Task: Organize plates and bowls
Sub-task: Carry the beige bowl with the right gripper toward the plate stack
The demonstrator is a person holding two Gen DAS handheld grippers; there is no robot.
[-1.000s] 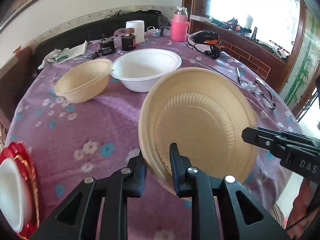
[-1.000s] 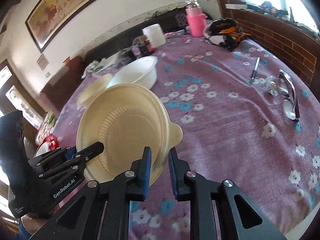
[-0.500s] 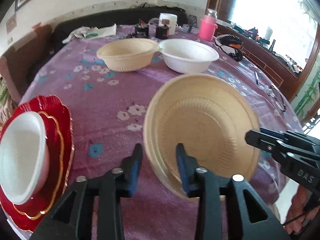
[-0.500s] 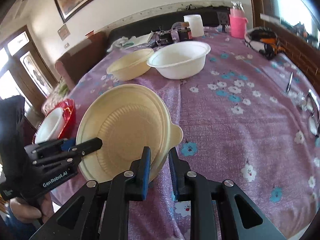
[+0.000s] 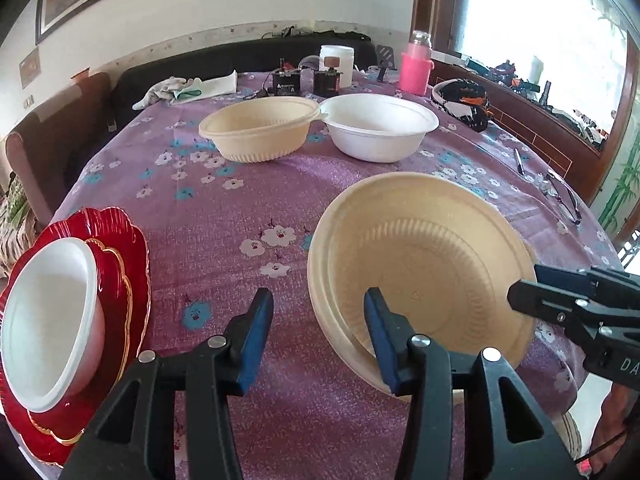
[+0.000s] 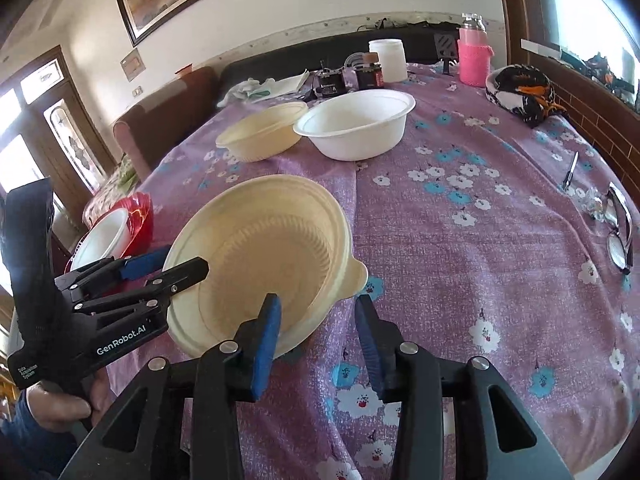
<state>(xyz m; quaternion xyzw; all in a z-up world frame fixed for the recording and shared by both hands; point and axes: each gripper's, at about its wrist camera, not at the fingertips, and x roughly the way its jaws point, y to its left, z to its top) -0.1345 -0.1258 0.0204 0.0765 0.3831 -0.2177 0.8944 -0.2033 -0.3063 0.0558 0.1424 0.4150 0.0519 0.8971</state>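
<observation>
A beige ribbed bowl (image 5: 420,264) rests on the purple flowered tablecloth (image 5: 224,248), slightly tilted. My left gripper (image 5: 318,340) straddles the bowl's near-left rim and its jaws are opening, the left pad clear of the rim. My right gripper (image 6: 318,344) straddles the same beige bowl (image 6: 264,256) at its near-right rim beside the tab, jaws also opening, the outer pad off it. Each view shows the other gripper: the right gripper (image 5: 524,284), the left gripper (image 6: 182,264). Farther back stand a second beige bowl (image 5: 256,132) and a white bowl (image 5: 380,128).
Stacked red plates (image 5: 124,280) with a small white bowl (image 5: 44,320) on top sit at the near-left table edge. At the back stand a pink bottle (image 5: 416,68) and a white jar (image 5: 338,60). A pen (image 5: 518,160) and glasses (image 5: 564,196) lie right.
Both grippers' jaws have spread from pinching the beige bowl's rim. The bowl came down from steeply tilted onto the cloth. Both views swung left, bringing the red plates into sight.
</observation>
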